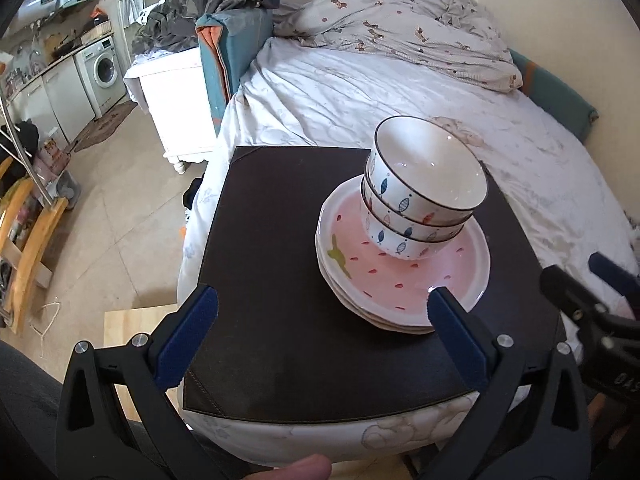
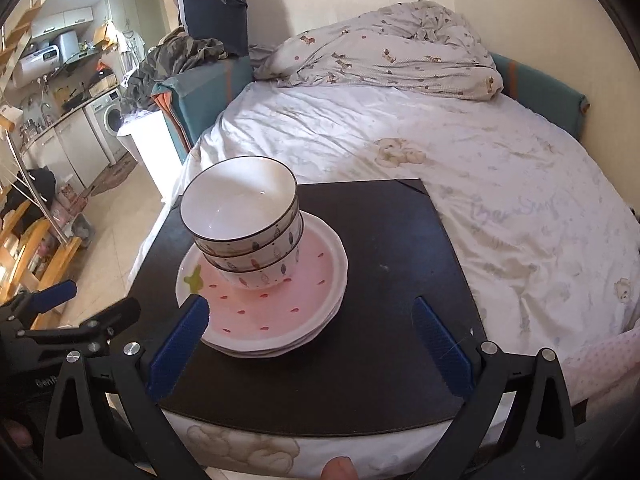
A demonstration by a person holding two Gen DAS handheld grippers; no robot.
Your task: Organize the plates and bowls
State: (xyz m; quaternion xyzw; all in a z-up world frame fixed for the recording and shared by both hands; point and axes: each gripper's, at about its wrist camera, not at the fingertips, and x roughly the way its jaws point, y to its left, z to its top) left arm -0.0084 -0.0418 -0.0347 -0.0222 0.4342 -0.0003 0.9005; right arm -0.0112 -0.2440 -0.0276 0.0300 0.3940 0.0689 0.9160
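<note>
A stack of pink strawberry-pattern plates (image 1: 404, 280) (image 2: 280, 308) sits on a dark mat (image 1: 280, 280) (image 2: 380, 280) laid on the bed. Three nested white bowls (image 1: 424, 188) (image 2: 244, 216) with fish patterns stand on the top plate, leaning slightly. My left gripper (image 1: 324, 312) is open and empty, held just before the mat's near part, its right finger in front of the plates' near rim. My right gripper (image 2: 310, 320) is open and empty, its left finger beside the plates' near left rim. Each gripper shows at the edge of the other's view.
The bed (image 1: 400, 92) has a crumpled duvet (image 2: 392, 48) at the far end. A white cabinet (image 1: 180, 100) stands to the left of the bed. A kitchen with a washing machine (image 1: 104, 68) lies far left. A wooden rack (image 1: 24, 232) stands at the left.
</note>
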